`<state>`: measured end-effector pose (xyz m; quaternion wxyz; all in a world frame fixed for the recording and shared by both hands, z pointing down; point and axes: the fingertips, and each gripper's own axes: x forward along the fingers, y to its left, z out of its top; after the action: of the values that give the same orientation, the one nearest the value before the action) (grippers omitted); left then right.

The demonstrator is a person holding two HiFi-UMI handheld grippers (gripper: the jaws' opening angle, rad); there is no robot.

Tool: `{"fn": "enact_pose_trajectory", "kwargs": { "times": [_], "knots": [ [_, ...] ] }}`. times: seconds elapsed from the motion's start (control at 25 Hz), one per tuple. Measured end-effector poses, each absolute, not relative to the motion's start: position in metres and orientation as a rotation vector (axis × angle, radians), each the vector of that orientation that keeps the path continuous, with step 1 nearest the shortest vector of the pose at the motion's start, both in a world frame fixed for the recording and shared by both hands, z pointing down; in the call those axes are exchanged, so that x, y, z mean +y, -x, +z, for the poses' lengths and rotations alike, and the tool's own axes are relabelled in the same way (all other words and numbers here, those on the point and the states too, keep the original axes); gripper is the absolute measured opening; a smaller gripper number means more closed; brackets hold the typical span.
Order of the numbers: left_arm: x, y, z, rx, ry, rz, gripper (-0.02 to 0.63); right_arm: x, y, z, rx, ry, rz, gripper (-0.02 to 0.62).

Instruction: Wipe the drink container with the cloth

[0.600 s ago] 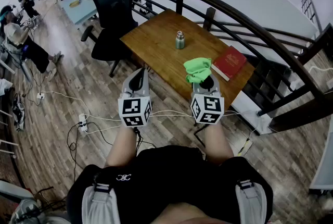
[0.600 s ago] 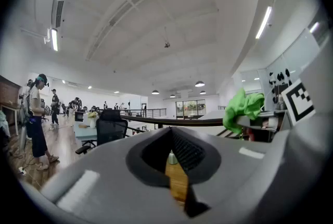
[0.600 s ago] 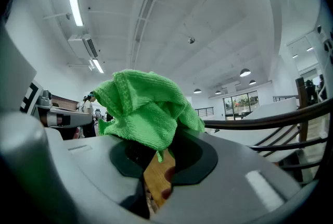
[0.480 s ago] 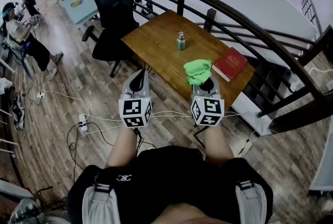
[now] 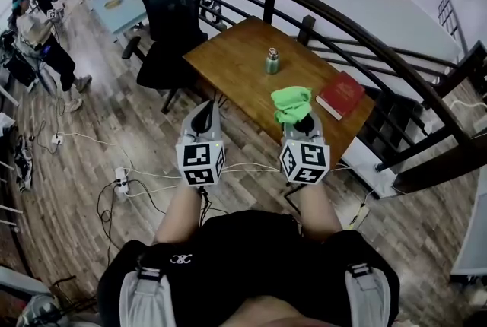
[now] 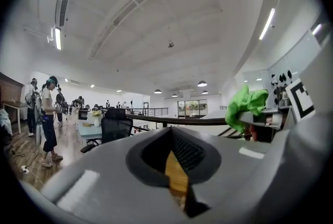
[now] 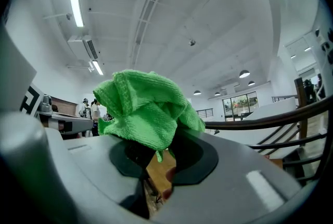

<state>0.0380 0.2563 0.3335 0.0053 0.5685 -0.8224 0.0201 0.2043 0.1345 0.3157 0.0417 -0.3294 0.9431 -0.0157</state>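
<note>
The drink container point(image 5: 272, 61), a small green metal bottle, stands upright near the middle of the wooden table point(image 5: 228, 59). Both grippers are held level in front of the person, short of the table's near edge. My right gripper point(image 5: 298, 119) is shut on a bunched green cloth point(image 5: 291, 103), which sticks up above the jaws; the right gripper view shows the cloth point(image 7: 144, 110) pinched at the jaw tips of that gripper point(image 7: 156, 173). My left gripper point(image 5: 203, 109) is shut with nothing in it, its jaws closed together in the left gripper view point(image 6: 177, 176), where the cloth point(image 6: 244, 106) shows at the right.
A red book point(image 5: 340, 95) lies on the table's right end. A black office chair point(image 5: 171, 17) stands left of the table. A dark curved railing point(image 5: 365, 29) runs behind it. Cables and a power strip point(image 5: 122, 179) lie on the wood floor. People stand at far left point(image 5: 38, 25).
The table and bottle sit slightly further right and higher in the head view, as the camera shifted. Both grippers keep their pose, with the cloth still in the right one.
</note>
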Motion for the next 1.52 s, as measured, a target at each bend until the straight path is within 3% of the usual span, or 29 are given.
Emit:
{"fn": "enact_pose_trajectory", "kwargs": {
  "times": [0.72,1.52],
  "knots": [
    [0.282,0.028,0.351,-2.489,-1.899,0.065,0.051,0.171,-0.145,0.337,2.843,1.164,-0.028,0.08],
    [0.124,0.092,0.325,-2.481,-1.92,0.023,0.051,0.004,-0.089,0.327,2.793,1.207,-0.046,0.08]
  ]
}}
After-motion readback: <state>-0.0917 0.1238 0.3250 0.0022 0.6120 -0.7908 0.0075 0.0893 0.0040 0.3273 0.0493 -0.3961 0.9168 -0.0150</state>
